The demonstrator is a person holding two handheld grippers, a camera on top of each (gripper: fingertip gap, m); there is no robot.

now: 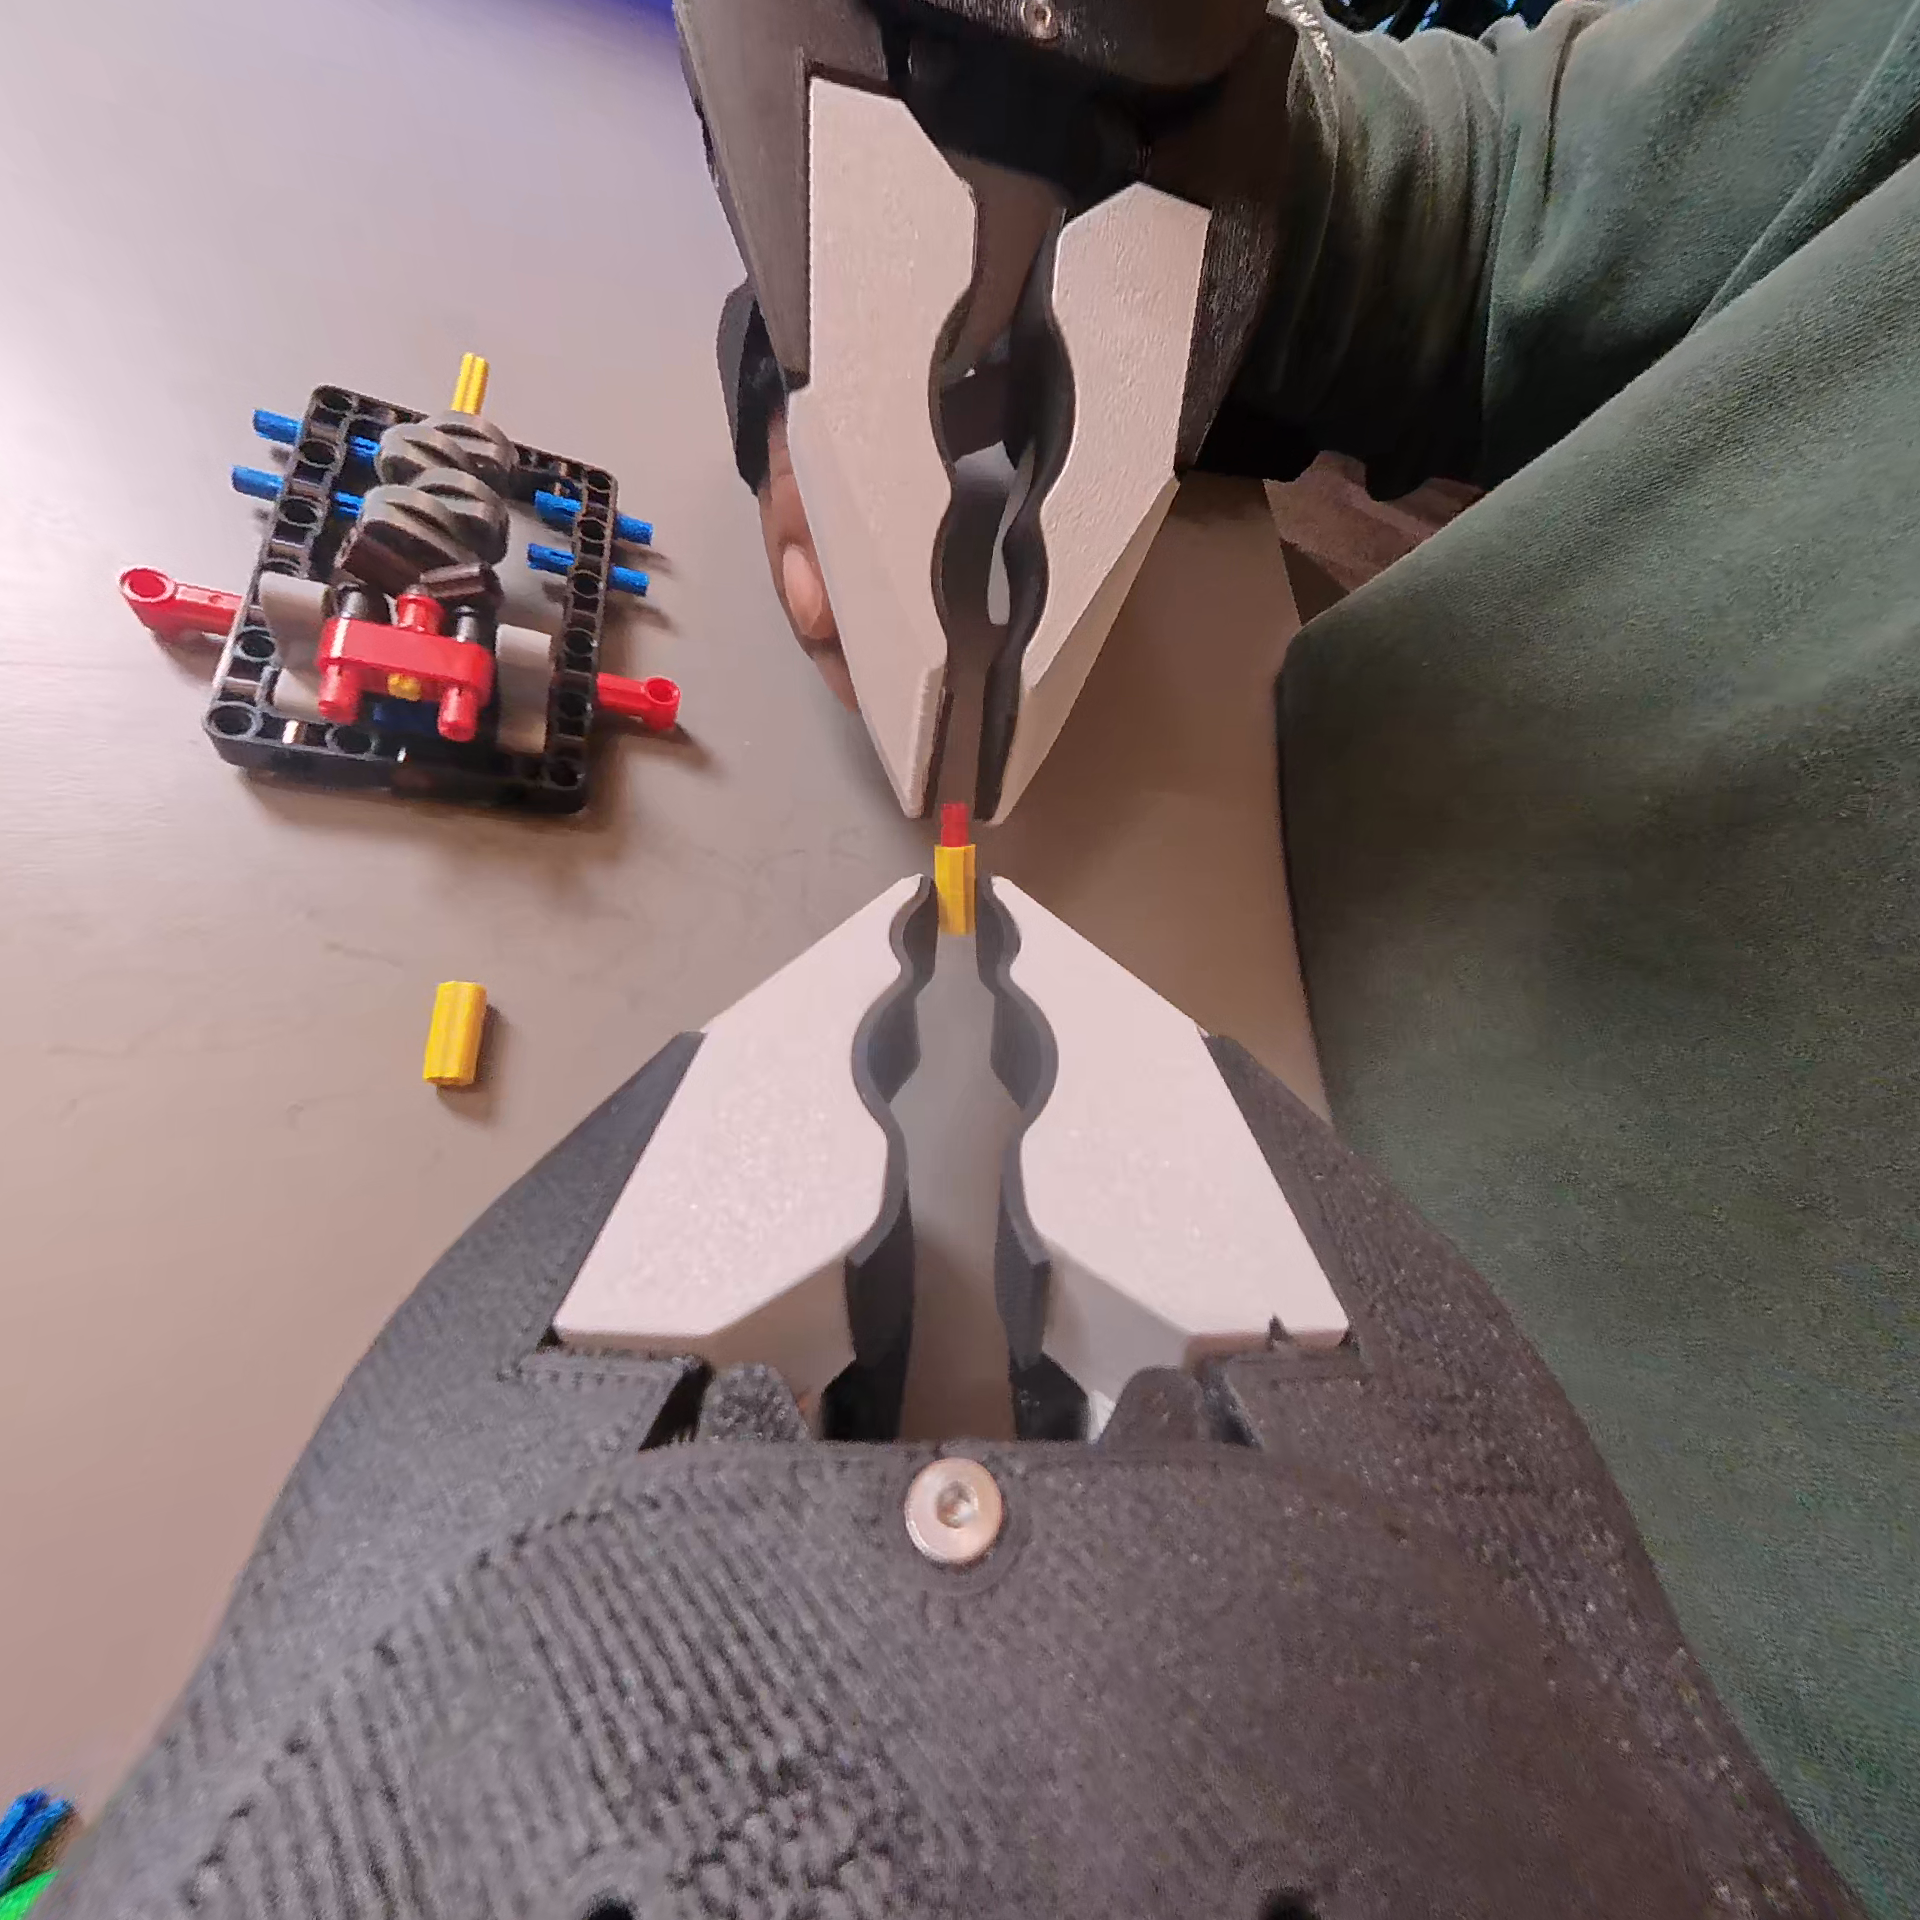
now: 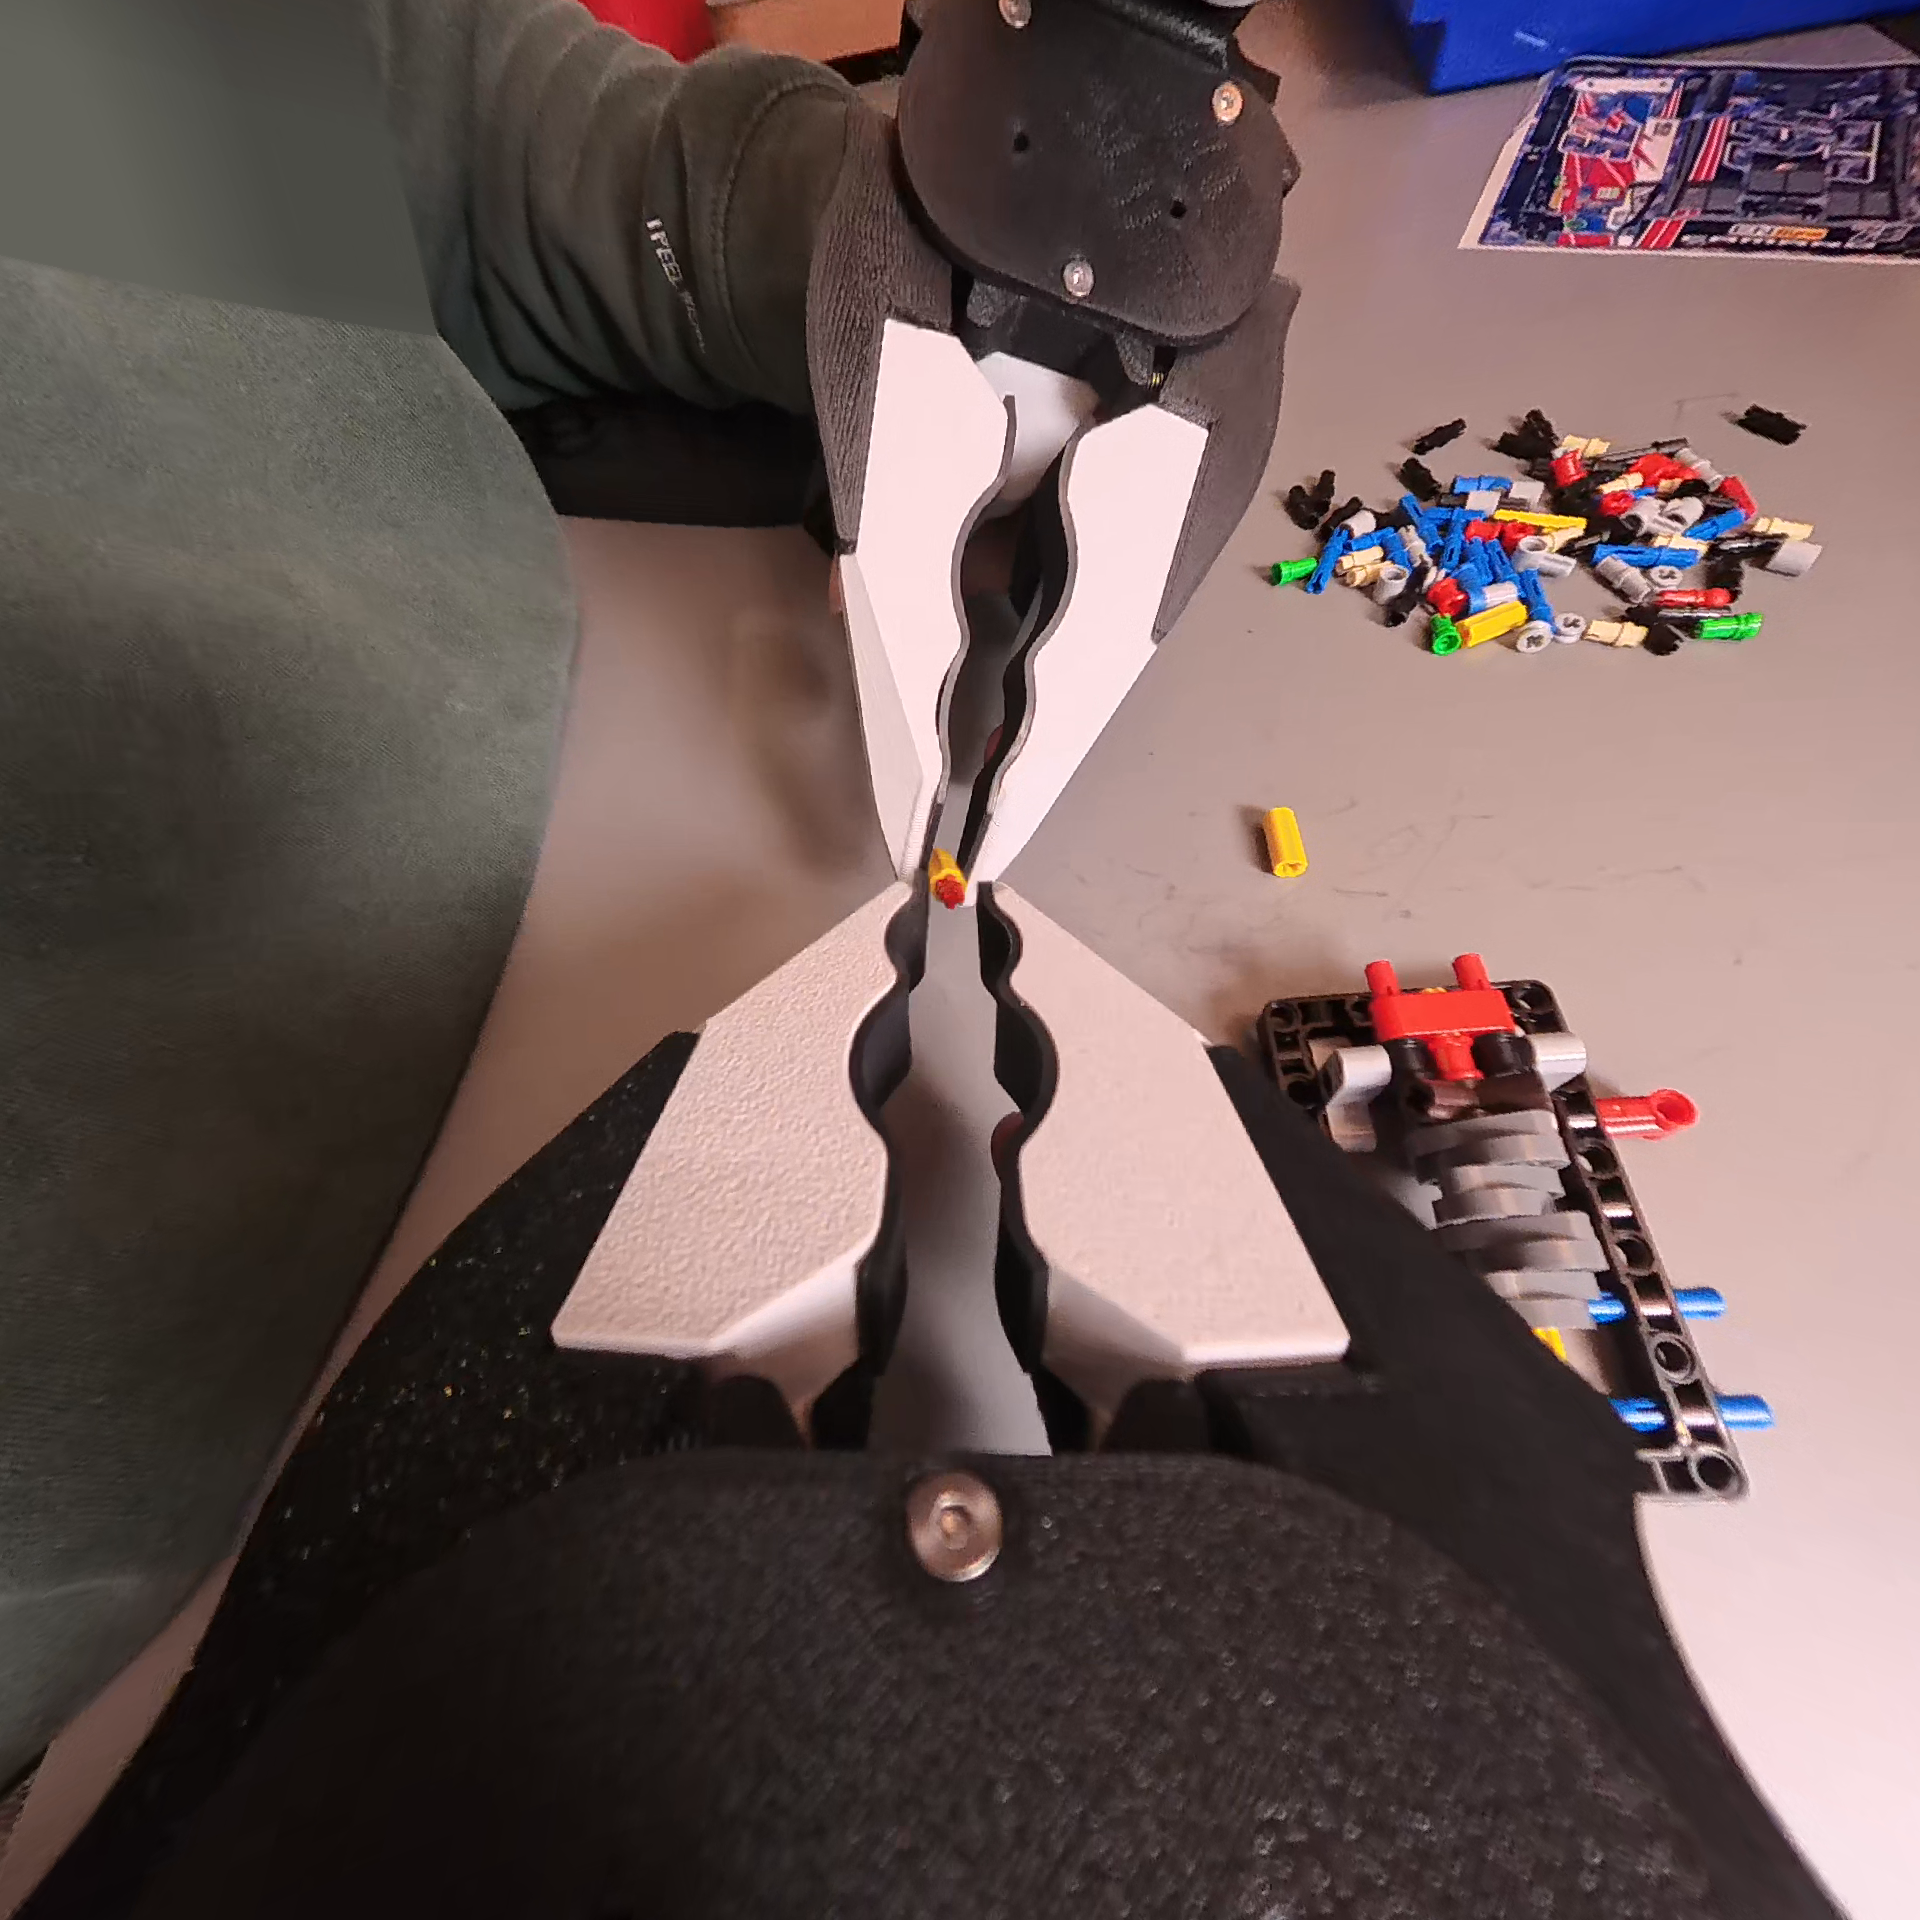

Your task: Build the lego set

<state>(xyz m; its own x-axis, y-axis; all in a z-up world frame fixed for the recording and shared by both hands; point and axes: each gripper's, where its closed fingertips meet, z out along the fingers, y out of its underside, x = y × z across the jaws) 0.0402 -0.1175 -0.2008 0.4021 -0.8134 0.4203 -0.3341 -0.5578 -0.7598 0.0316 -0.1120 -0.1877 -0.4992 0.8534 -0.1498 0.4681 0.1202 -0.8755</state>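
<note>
I have both claws meeting tip to tip above the near edge of the tabletop point(image 2: 1455, 831), in front of the person's green sleeve point(image 1: 1558, 312). My left claw point(image 1: 956, 883) is clenched on a short yellow connector point(image 1: 954, 888), pinched at the very tips. A red axle point(image 1: 953, 823) projects from the end of that connector toward my right claw point(image 1: 951, 810), whose tips are drawn close together around the far end of the axle; I cannot tell whether it grips the axle firmly or only brackets it. The right wrist view confirms the yellow piece with its red end sitting at the junction of the two claws.

The partly built lego assembly point(image 1: 416, 592) lies flat on the tabletop, well apart from the claws: a black rectangular frame carrying dark grey gears, a red block, blue pins through its long sides, red pins at its sides and a yellow axle at one end. A spare yellow connector point(image 1: 454, 1032) lies loose between the assembly and the claws.

Containers: a blue bin point(image 2: 1621, 31) sits at the far edge; its contents are out of view. The loose parts pile point(image 2: 1538, 540) rests directly on the tabletop, with an instruction sheet point(image 2: 1714, 156) beyond it.
</note>
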